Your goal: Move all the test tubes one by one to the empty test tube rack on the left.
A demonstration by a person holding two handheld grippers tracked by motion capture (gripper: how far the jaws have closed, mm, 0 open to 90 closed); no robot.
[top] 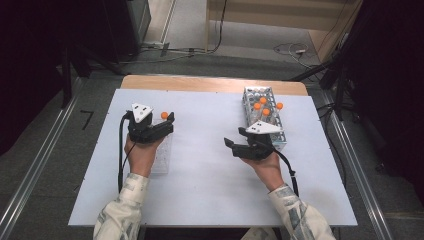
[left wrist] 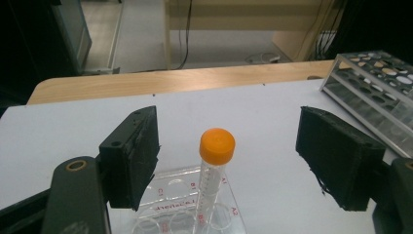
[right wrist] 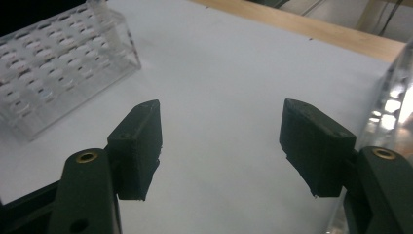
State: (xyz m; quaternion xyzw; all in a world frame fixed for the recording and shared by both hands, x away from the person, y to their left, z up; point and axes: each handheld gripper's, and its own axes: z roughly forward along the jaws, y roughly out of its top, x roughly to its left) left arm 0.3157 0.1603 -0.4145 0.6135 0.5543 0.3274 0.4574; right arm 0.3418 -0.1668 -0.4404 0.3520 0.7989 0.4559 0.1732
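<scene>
A clear tube with an orange cap (left wrist: 216, 146) stands upright in a clear plastic rack (left wrist: 165, 195) at the table's left; from above its cap (top: 164, 115) shows by the jaw tips. My left gripper (left wrist: 229, 122) is open, its jaws on either side of the tube and apart from it; in the high view the left gripper (top: 167, 120) sits over the rack (top: 162, 155). My right gripper (top: 235, 136) hovers open and empty over the white tabletop, just left of a second rack (top: 263, 117) holding several orange-capped tubes (top: 263, 100). Nothing lies between the right gripper's (right wrist: 221, 109) jaws.
The white board (top: 210, 165) lies on a wooden table whose far edge (top: 210, 83) shows bare. The second rack (left wrist: 375, 92) stands at back right. A clear rack (right wrist: 58, 58) sits ahead-left of the right gripper, and a clear wall (right wrist: 394, 97) close on its right.
</scene>
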